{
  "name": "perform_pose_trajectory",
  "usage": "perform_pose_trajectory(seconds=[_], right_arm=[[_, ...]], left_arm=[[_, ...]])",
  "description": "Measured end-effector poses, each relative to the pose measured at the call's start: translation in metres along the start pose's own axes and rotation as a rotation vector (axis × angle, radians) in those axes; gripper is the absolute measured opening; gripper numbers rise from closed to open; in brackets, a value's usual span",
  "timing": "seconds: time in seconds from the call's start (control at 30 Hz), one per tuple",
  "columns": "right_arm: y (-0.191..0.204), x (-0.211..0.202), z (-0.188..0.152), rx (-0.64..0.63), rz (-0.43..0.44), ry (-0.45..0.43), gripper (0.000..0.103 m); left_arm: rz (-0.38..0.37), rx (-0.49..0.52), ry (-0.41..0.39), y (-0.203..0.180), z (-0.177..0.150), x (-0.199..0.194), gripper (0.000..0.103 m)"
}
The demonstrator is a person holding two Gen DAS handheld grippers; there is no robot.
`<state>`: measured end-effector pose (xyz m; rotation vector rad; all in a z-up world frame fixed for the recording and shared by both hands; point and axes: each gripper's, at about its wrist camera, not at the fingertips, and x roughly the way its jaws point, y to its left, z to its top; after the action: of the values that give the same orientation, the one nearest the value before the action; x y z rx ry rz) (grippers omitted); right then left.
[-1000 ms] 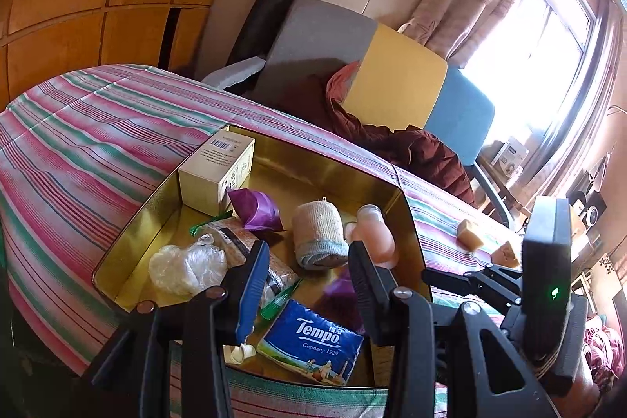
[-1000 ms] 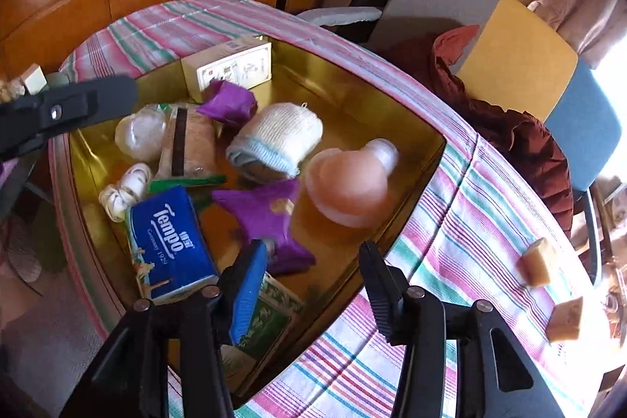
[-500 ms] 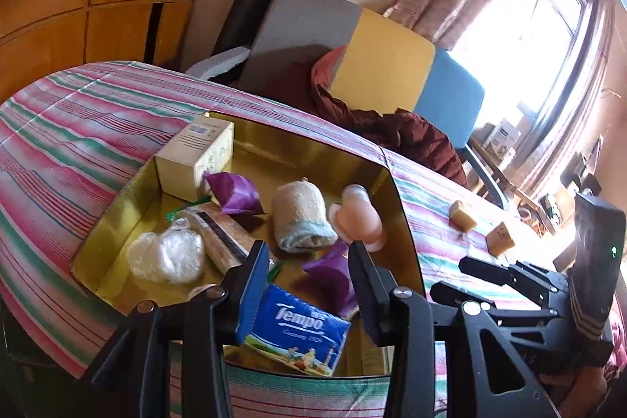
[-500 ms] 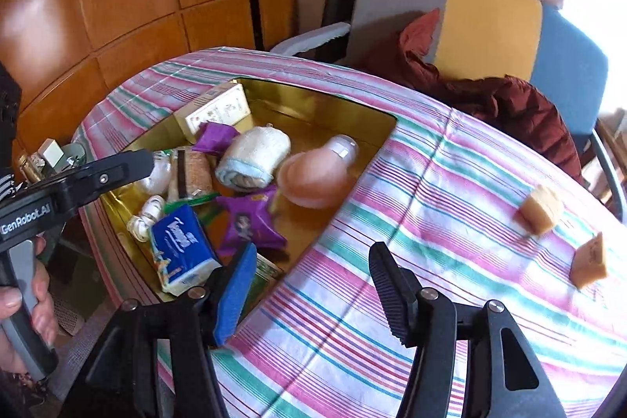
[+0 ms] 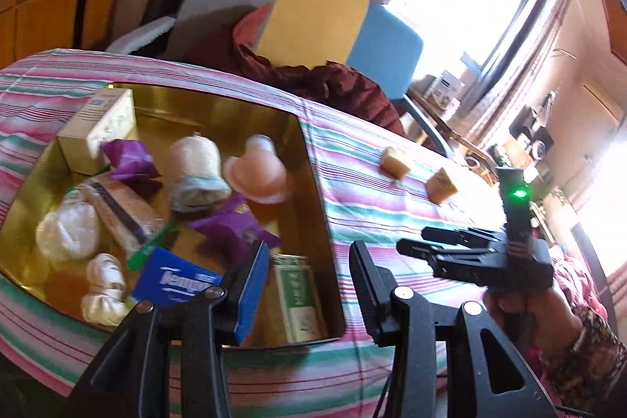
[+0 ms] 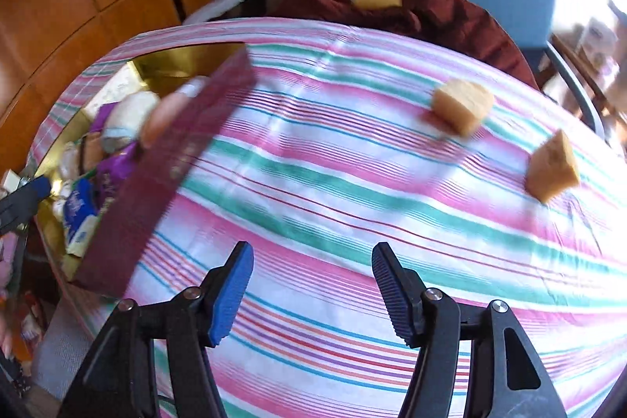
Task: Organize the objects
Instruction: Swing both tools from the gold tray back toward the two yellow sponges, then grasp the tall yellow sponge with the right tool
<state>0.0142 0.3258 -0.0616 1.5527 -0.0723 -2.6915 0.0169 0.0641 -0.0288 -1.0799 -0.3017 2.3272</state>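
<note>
Left gripper (image 5: 309, 285) hovers level over the gold tin's (image 5: 313, 159) near right corner, jaws apart, empty; Tempo tissue pack (image 5: 172, 281) just left of the jaws. Right gripper (image 6: 311, 286) above striped bench (image 6: 313, 183), jaws apart, empty. Two tan sponge blocks (image 6: 462, 104) (image 6: 552, 163) ahead-right. Since a second ago, right gripper has swung off the tin toward the blocks.

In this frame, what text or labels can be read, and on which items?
"Tempo": blue tissue pack in the gold tin, partly hidden and blurred.
Green packet: print too blurred to read.
Beige box: barcode label, unreadable.
Purple packet: print unreadable.
Tin's maroon outer wall: faint marking, unreadable.
</note>
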Motion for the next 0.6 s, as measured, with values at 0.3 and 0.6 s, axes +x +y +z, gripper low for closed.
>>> perform_pose_trajectory(seconds=[0.3,0.6], right_arm=[[-0.117,-0.004,0.013,0.219,-0.117,0.011,0.073],[-0.224,-0.014,0.037,0.406,-0.211,-0.145,0.077]], left_arm=[[-0.085,0.172,0.087,-0.061,-0.018,0.021,0.043],[-0.096,0.281,0.157,-0.1,-0.034,0.044,0.043]])
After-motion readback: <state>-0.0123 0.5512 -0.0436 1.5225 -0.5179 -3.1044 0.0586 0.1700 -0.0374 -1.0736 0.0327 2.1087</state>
